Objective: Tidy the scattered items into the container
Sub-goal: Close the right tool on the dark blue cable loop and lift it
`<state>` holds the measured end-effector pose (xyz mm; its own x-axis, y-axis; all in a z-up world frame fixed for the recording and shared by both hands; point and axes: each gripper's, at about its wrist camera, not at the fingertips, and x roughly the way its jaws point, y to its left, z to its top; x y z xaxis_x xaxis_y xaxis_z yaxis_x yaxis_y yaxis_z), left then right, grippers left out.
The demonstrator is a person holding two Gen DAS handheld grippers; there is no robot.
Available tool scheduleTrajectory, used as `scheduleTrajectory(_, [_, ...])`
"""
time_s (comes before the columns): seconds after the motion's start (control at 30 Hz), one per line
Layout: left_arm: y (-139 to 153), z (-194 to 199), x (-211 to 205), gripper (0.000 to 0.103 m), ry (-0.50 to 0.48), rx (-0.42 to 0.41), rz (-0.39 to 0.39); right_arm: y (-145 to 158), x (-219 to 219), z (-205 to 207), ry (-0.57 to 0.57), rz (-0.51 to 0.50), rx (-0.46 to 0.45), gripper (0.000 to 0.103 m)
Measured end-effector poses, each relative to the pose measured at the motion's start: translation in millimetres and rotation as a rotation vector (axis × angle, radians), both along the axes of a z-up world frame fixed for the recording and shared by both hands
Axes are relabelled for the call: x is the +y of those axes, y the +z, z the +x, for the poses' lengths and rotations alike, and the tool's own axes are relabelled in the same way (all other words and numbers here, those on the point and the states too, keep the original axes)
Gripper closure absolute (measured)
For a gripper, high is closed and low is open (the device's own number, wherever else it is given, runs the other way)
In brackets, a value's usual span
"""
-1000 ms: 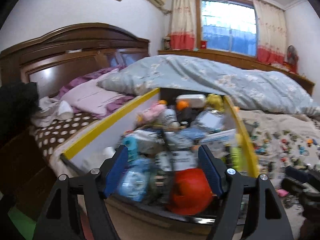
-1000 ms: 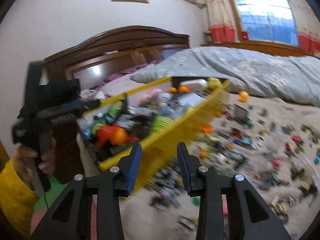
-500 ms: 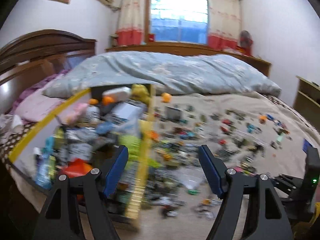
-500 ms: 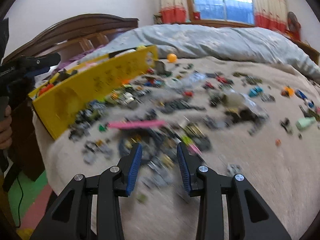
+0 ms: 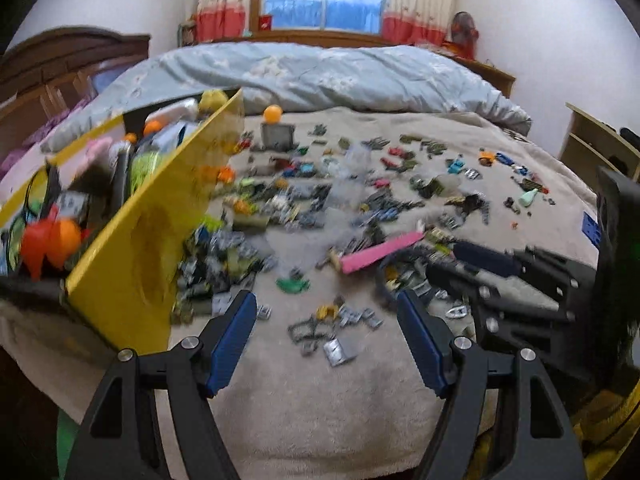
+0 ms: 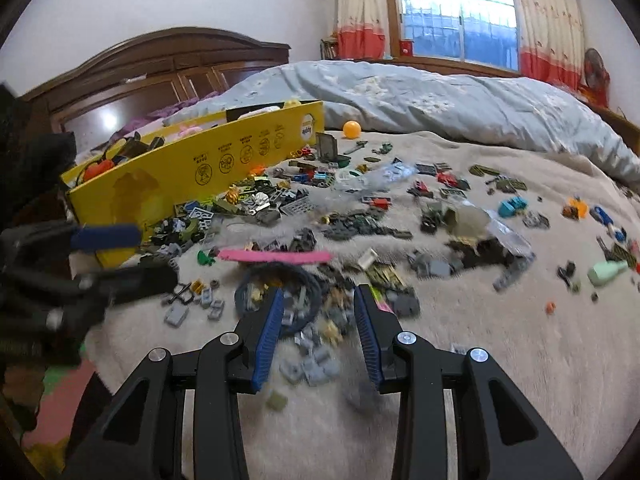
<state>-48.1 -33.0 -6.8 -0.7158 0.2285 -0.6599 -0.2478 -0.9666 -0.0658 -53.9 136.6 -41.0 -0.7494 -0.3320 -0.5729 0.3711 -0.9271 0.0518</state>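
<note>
Small toy bricks [image 6: 352,216] lie scattered across the beige blanket, densest beside the yellow box [image 6: 200,168], which is full of toys. A pink stick [image 6: 276,256] and a dark cord ring [image 6: 280,276] lie in the near pile. My right gripper [image 6: 319,300] is open and empty, low over the ring and grey bricks. My left gripper [image 5: 324,308] is wide open and empty, over loose grey pieces [image 5: 340,348] just right of the yellow box [image 5: 132,248]. Each gripper shows in the other's view: the left gripper [image 6: 132,258] and the right gripper [image 5: 442,258].
An orange ball [image 6: 351,129] rests by the blue duvet [image 6: 440,96] at the back. A mint bottle [image 6: 606,272] lies far right. The headboard [image 6: 160,64] stands behind the box. The bed's near edge runs below both grippers.
My left gripper has swung from above the box's toys rightward and down to the blanket beside it. My right gripper has come down over the near pile, then held still.
</note>
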Motion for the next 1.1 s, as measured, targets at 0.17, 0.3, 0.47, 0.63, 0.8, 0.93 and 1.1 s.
scheduleTrajectory(0.17, [-13,2,-15,0.03,0.049,-0.033,0.012,-8,-7,-9,-0.002,0.012,-0.027,0.084])
scheduleTrajectory(0.3, [-19,2,-18,0.03,0.05,-0.04,0.009,-8,-6,-6,-0.01,0.016,-0.013,0.097])
scheduleTrajectory(0.47, [-24,2,-13,0.03,0.019,-0.042,0.015,4,8,-2,-0.061,-0.003,0.026,0.098])
scheduleTrajectory(0.63, [-27,1,5,0.03,-0.034,-0.035,0.001,10,36,2,-0.149,0.002,0.046,0.098])
scheduleTrajectory(0.8, [-26,-7,30,0.03,-0.1,-0.016,-0.004,8,83,5,-0.281,0.014,0.035,0.098])
scheduleTrajectory(0.93, [-28,-21,49,0.03,-0.11,-0.001,-0.036,3,111,6,-0.355,0.026,0.021,0.098])
scheduleTrajectory(1.1, [-33,-45,57,0.032,-0.088,-0.029,0.009,-10,122,7,-0.37,0.012,-0.007,0.098])
